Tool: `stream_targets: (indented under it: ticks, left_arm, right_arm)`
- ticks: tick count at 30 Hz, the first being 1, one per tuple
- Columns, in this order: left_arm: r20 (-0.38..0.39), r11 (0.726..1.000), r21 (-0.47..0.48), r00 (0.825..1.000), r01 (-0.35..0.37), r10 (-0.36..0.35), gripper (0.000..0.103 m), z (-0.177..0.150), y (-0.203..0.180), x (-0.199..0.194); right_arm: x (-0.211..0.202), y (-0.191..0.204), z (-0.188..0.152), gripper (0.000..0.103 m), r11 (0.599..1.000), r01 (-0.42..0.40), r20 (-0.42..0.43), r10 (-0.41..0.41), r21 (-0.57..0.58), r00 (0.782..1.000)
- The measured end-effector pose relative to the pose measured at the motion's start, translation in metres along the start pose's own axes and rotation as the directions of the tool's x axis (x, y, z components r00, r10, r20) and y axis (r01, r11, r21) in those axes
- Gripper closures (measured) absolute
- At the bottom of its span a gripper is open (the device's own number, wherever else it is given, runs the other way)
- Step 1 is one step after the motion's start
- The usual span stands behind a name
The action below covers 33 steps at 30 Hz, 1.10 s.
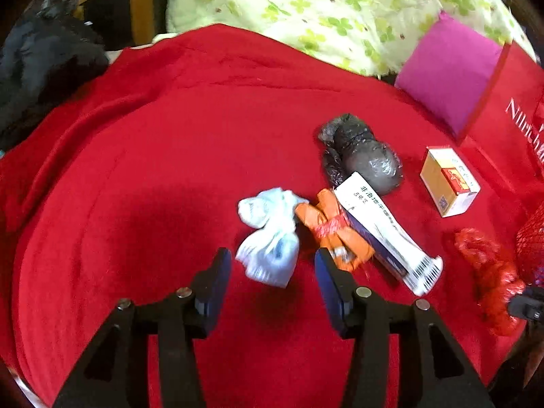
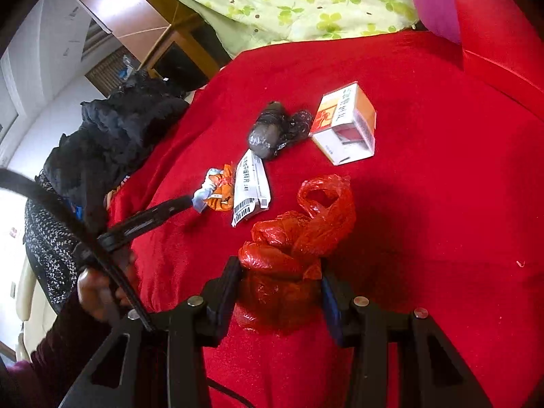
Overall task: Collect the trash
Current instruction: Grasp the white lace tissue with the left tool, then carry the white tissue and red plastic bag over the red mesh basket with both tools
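Trash lies on a red blanket (image 1: 153,170). A crumpled white wrapper (image 1: 268,238) sits just ahead of my left gripper (image 1: 272,258), whose jaws stand apart and do not press on it. To its right are an orange wrapper (image 1: 326,227), a long white packet (image 1: 384,231), a dark plastic bundle (image 1: 363,156) and a yellow-and-white box (image 1: 448,180). My right gripper (image 2: 280,272) is shut on a crumpled red plastic bag (image 2: 295,238). In the right wrist view the left gripper's finger (image 2: 153,217) reaches toward the white wrapper (image 2: 204,193).
A pink cushion (image 1: 445,71) and a red paper bag with white letters (image 1: 510,108) stand at the right. A green floral quilt (image 1: 323,10) lies behind. Dark clothes (image 2: 112,136) are piled at the blanket's left edge. A person's hand (image 2: 98,292) holds the left gripper.
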State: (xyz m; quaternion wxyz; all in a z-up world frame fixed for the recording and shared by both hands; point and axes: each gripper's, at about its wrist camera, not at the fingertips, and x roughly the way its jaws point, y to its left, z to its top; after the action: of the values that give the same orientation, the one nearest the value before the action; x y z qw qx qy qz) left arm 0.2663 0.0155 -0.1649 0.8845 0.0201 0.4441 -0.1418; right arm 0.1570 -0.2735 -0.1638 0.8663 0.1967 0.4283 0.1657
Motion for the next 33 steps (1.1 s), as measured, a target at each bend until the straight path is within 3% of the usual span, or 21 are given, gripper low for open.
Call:
stream_targets:
  ticks: [3, 5, 8, 20, 26, 33]
  left_arm:
    - [-0.042, 0.999, 0.005, 0.999, -0.031, 0.032, 0.051, 0.007, 0.0, 0.021]
    - [-0.063, 0.999, -0.042, 0.998, -0.004, 0.002, 0.067, 0.008, 0.009, 0.032]
    - [-0.048, 0.998, -0.067, 0.999, 0.01, -0.013, 0.079, 0.004, 0.015, 0.032]
    - [0.103, 0.997, -0.079, 0.995, 0.007, 0.002, 0.08, -0.032, 0.003, -0.062]
    - [0.197, 0.999, -0.03, 0.98, 0.041, -0.034, 0.08, -0.038, -0.021, -0.112]
    - [0.252, 0.994, 0.04, 0.962, 0.103, -0.11, 0.08, -0.04, -0.063, -0.151]
  right_arm:
    - [0.001, -0.006, -0.002, 0.056, 1.0, 0.007, -0.005, -0.007, 0.01, 1.0]
    - [0.003, -0.005, -0.003, 0.056, 1.0, 0.018, -0.008, -0.018, 0.008, 1.0]
    - [0.004, -0.005, -0.002, 0.056, 1.0, 0.019, -0.01, -0.019, 0.004, 1.0]
    - [-0.032, 0.012, 0.001, 0.056, 0.996, -0.054, 0.141, 0.063, -0.065, 0.988]
    - [-0.064, 0.024, -0.002, 0.056, 0.99, -0.062, 0.224, 0.089, -0.125, 0.971]
    - [-0.106, 0.025, -0.016, 0.056, 0.989, -0.029, 0.333, 0.076, -0.144, 0.94]
